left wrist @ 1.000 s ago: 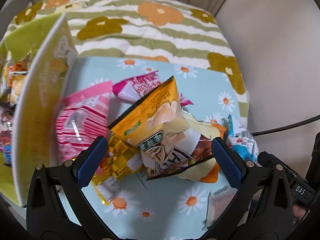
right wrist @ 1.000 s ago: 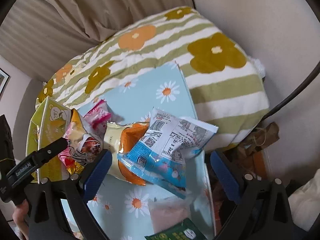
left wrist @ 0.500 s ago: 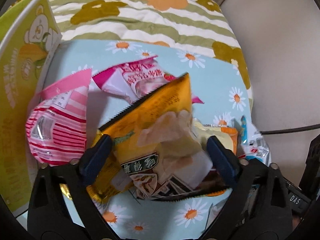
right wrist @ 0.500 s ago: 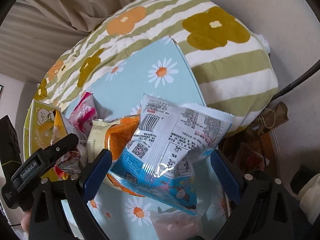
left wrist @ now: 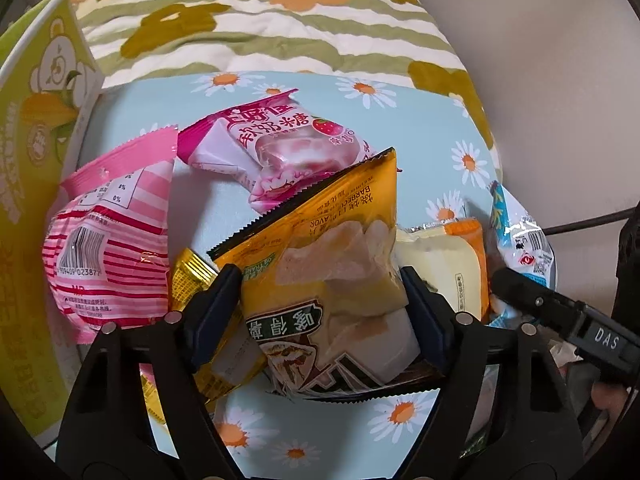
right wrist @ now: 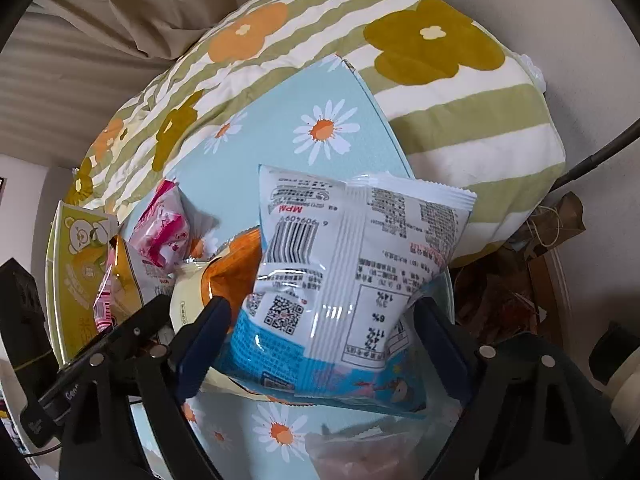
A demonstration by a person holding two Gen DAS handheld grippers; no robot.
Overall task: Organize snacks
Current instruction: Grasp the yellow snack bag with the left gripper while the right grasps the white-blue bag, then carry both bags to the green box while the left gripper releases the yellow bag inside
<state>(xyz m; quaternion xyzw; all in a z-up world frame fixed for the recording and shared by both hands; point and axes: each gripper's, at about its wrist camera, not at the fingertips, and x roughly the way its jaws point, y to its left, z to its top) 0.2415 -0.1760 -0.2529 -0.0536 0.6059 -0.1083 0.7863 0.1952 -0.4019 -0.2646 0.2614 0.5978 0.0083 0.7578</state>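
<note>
The orange chip bag (left wrist: 320,280) sits between the blue pads of the left hand-held gripper (left wrist: 320,304), which press against both its sides, clamped on it. It lies over the snack pile on the daisy mat (left wrist: 420,128), its top edge overlapping a pink strawberry pack (left wrist: 280,148). Left of it lie a small gold pack (left wrist: 192,280) and a pink striped bag (left wrist: 108,248), which rests beside the yellow-green box (left wrist: 36,160). To its right is a cream-and-orange pack (left wrist: 444,264).

The blue-and-white bag (right wrist: 340,280), barcode side up, is gripped between the fingers of the right hand-held gripper (right wrist: 324,336), closed on its lower half. It lies over the cream-and-orange pack and the mat. The mat rests on a striped flower quilt (right wrist: 460,92).
</note>
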